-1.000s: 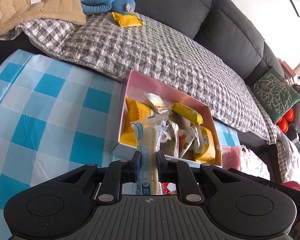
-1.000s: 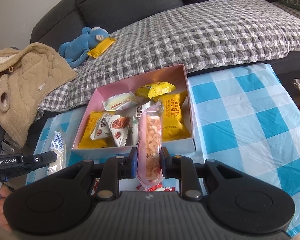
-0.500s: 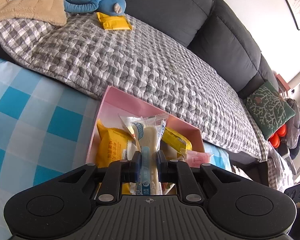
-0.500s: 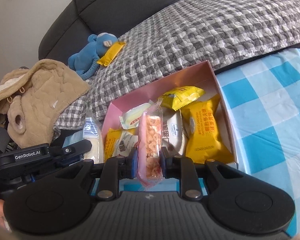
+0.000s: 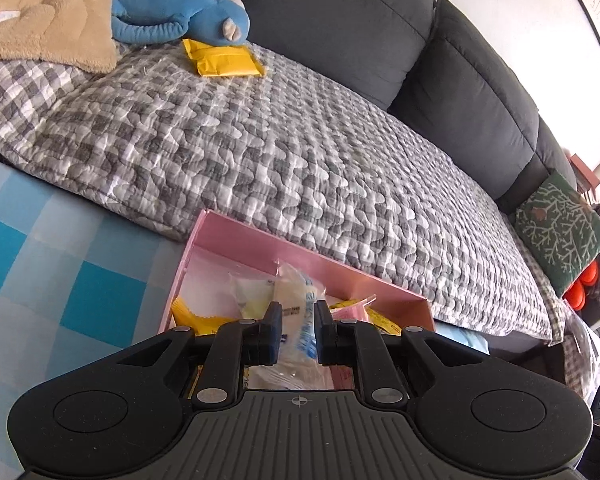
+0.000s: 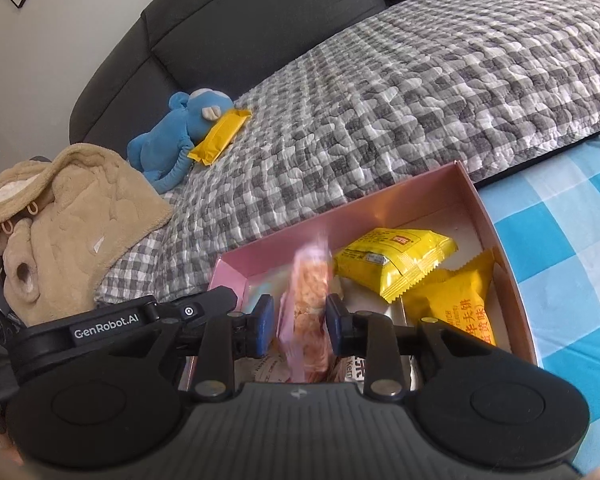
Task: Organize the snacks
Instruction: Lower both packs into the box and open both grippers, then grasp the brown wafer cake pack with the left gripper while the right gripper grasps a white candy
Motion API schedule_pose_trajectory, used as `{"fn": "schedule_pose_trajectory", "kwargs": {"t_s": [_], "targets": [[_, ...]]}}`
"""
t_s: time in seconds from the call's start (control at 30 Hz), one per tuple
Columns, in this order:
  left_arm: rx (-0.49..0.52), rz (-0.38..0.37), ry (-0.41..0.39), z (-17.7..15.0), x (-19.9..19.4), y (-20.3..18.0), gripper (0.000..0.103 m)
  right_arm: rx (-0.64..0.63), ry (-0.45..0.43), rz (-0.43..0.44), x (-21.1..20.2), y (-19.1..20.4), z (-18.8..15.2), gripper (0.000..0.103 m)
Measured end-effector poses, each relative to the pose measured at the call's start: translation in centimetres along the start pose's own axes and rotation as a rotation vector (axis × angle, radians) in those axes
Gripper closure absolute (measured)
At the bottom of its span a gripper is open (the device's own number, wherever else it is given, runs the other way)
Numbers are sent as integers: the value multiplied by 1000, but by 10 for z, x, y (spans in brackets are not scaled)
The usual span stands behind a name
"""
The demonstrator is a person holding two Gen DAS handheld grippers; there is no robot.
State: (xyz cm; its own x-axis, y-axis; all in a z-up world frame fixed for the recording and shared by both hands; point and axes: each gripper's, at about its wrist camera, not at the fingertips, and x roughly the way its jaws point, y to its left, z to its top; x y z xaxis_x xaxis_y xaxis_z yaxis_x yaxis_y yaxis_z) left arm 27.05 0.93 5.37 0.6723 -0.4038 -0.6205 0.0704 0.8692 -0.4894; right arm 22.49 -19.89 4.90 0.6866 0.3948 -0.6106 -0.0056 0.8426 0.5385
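A pink box (image 5: 236, 236) (image 6: 476, 204) holds several snack packets on the blue checked table. My left gripper (image 5: 297, 330) hangs over the box with its jaws parted; a white and blue packet (image 5: 300, 312) is loose between them. My right gripper (image 6: 299, 322) is also over the box, jaws parted; a pink packet of orange crisps (image 6: 308, 300) is blurred between them, not clamped. Yellow packets (image 6: 396, 260) lie at the box's right end. The left gripper's body (image 6: 112, 320) shows in the right wrist view.
A grey checked quilt (image 5: 260, 140) covers the dark sofa behind the table. A blue plush toy (image 6: 180, 132) and a yellow packet (image 5: 224, 58) lie on it, next to a beige blanket (image 6: 72, 208). A green cushion (image 5: 560, 224) sits far right.
Both grippers moved forward over the pink box. Both sets of jaws have opened, and the white and blue packet and the pink crisp packet are slipping down into the box.
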Motion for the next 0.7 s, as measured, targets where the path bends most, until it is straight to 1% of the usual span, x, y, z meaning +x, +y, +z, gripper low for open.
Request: {"fn": "schedule_pose_trajectory", "kwargs": {"t_s": [0.1, 0.17, 0.27, 0.33, 0.4, 0.47, 0.53, 0.63, 0.7], "targets": [[22, 19, -2, 3, -10, -2, 86, 7, -5, -7, -6, -3, 3, 68], [6, 15, 3, 4, -19, 0, 85, 32, -10, -13, -15, -6, 5, 68], [6, 43, 8, 4, -36, 2, 84, 34, -34, -6, -34, -5, 6, 68], [45, 79, 4, 3, -48, 0, 78, 20, -51, -11, -50, 0, 5, 68], [88, 123, 10, -2, -64, -2, 75, 2, -61, 2, -63, 5, 2, 68], [112, 148, 18, -11, -78, 0, 70, -4, -58, -13, -73, 7, -2, 68], [109, 178, 25, -24, -93, 7, 57, 4, -36, -35, -77, 5, -10, 67], [105, 218, 68, -46, -106, 18, 54, 19, -12, -77, -85, -3, -22, 66], [110, 247, 95, -60, -112, 23, 50, 19, -19, -105, -97, -6, -27, 65]]}}
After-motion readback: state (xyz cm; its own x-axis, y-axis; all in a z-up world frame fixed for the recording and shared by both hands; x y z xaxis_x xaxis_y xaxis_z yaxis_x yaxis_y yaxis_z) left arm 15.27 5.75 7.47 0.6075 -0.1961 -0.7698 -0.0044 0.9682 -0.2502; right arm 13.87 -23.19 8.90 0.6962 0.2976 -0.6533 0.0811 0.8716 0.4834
